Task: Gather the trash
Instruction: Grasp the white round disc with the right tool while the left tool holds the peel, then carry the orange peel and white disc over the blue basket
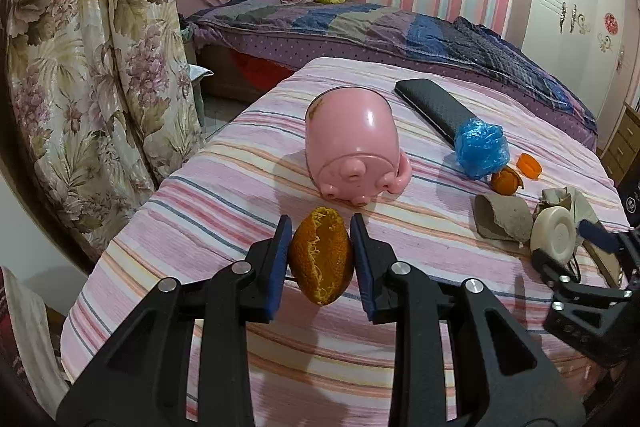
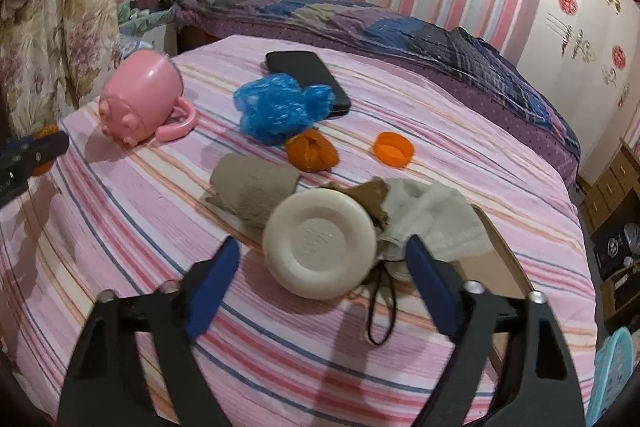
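The left gripper (image 1: 320,259) is clamped on a piece of orange peel (image 1: 321,255), its blue pads pressing the peel from both sides and holding it clear above the pink striped cloth (image 1: 224,163), with bare cloth all around it and the table's near-left edge falling away just beyond. The right gripper (image 2: 320,283) stands with its jaws wide apart and nothing pinched; a cream round lid (image 2: 320,243) sits between the fingertips, though whether either pad touches it I can't quite tell from here. Behind the lid lie a crumpled white mask (image 2: 436,215) with its black ear loop trailing toward the gripper, and a torn grey cardboard piece (image 2: 252,187) just to its left. Farther out are a second orange peel (image 2: 312,151), an orange bottle cap (image 2: 394,149) sitting apart on open cloth, and a blue plastic bag (image 2: 276,107) resting against a black case (image 2: 308,79). A pink pig-shaped cup (image 1: 352,143) lies on its side near the middle-left, with free cloth around it. Beyond the far edge is a bed under a dark quilt (image 1: 400,27).
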Available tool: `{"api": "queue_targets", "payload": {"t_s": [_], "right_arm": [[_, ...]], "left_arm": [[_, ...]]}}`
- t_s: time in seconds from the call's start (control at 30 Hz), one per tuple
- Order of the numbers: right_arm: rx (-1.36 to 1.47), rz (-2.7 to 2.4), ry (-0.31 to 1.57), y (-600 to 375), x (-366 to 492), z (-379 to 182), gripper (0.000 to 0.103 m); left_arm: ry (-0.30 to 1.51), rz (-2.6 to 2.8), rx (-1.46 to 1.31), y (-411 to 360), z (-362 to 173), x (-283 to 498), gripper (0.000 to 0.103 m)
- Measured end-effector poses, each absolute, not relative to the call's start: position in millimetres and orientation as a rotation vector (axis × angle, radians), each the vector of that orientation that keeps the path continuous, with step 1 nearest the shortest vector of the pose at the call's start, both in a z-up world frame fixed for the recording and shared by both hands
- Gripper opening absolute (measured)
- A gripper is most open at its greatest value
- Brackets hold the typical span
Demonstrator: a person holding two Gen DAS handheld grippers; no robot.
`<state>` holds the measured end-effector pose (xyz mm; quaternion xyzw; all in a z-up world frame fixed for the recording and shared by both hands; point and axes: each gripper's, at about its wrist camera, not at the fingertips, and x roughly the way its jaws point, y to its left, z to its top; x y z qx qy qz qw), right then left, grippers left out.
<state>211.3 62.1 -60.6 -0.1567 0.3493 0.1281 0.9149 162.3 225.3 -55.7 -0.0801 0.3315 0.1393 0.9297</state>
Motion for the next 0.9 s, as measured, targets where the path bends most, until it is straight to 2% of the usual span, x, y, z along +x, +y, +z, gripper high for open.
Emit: {"api": "queue_targets", "payload": {"t_s": [0.1, 0.17, 0.43, 0.9], "right_arm": [[-0.339, 0.267, 0.74, 65.9, 218.3, -64.7, 0.069], [-0.33, 0.274, 0.746, 64.7, 220.9, -63.9, 0.061], [-0.345, 0.294, 0.693, 44.1, 197.6, -47.4, 0.061], [-0.238, 0.147, 0.69, -79.7, 159.0, -27.9, 0.061]], "left_arm": [[0.681, 0.284, -0.157, 222.9, -54.9, 163.5, 0.029], [0.679, 0.283, -0.149, 220.6, -53.9, 163.6, 0.029], [0.678, 0.274, -0.139, 212.8, -50.9, 165.1, 0.029], [0.669, 0.205, -0.087, 155.4, -41.2, 165.5, 0.029]]}}
